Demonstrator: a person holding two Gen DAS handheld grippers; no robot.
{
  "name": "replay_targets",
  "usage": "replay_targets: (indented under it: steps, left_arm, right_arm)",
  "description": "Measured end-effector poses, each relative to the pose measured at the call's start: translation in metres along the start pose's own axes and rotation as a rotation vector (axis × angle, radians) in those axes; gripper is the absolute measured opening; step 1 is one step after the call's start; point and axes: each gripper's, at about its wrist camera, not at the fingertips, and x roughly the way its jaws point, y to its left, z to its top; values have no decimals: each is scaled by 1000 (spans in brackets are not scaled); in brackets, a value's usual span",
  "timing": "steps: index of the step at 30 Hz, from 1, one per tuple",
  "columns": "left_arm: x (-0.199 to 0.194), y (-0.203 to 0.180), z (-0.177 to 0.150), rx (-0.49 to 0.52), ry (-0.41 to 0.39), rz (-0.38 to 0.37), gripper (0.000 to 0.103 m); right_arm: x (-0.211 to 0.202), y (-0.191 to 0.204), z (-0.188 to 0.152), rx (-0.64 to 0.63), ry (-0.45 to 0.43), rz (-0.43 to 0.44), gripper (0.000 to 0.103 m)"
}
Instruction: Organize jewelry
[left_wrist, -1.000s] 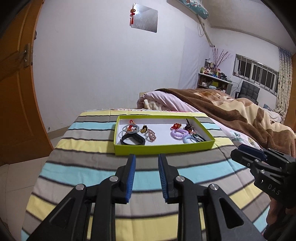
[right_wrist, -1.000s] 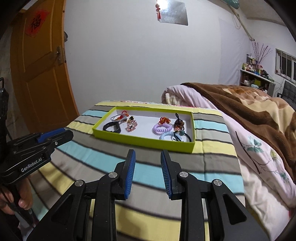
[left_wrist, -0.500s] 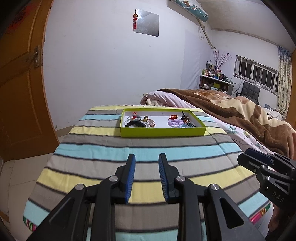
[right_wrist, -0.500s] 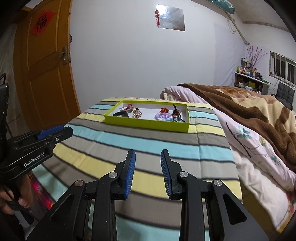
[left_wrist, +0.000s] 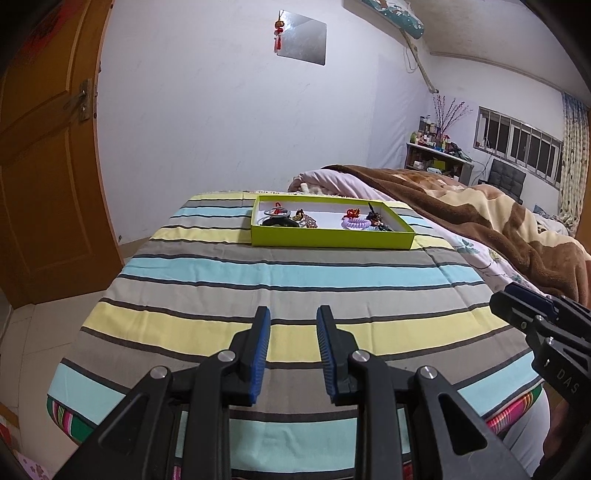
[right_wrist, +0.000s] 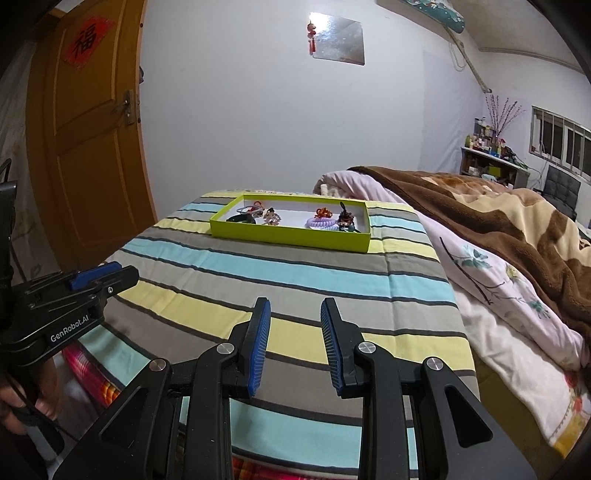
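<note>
1. I take the green box (left_wrist: 332, 242) as my landmark. It sits at the far end of the striped cloth (left_wrist: 295, 273), close by the pink quilt (right_wrist: 491, 280), and all the jewelry I can make out lies inside it.
2. At the left end of the box are a black band (left_wrist: 276, 222) and a small red and silver piece. At the right end are a purple coil hair tie (right_wrist: 320, 223) and a dark beaded charm (right_wrist: 345, 220). The white floor between the two clusters is bare, which I judge to be a deliberate sorting into groups.
3. My left tool (left_wrist: 292, 347) hangs well short of the box, over the near stripes. Its jaws are parted with nothing between them, touching nothing.
4. My right tool (right_wrist: 295, 343) is likewise well back from the box, jaws apart and empty.
5. Nothing lies loose on the cloth outside the box, so I judge the sorting largely done.
</note>
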Motion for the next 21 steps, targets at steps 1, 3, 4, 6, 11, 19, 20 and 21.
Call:
replay_targets:
  steps: [1,3,4,6,11,19,20,21]
  left_arm:
    - [-1,0,0,0,-4,4,27]
    - [-1,0,0,1,-5,7,27]
    - [-1,0,0,1,-4,8,27]
    - [0,-1,0,5,-1,11,27]
    - [-1,-3,-1,11,1,13,27]
    - [-1,-5,-1,14,4,17,27]
    - [0,-6,-1,15,4,17,27]
    - [0,-6,-1,16,3,17,27]
  right_arm:
    - [0,0,0,2,0,0,29]
    - [0,0,-1,7,3,1,29]
    - [0,0,-1,9,5,2,29]
    - [1,0,-2,9,8,3,29]
    - [2,-1,-1,10,11,2,29]
    - [2,-1,-1,13,13,0,29]
    - [2,-1,-1,13,13,1,29]
    - [2,-1,-1,12,13,0,29]
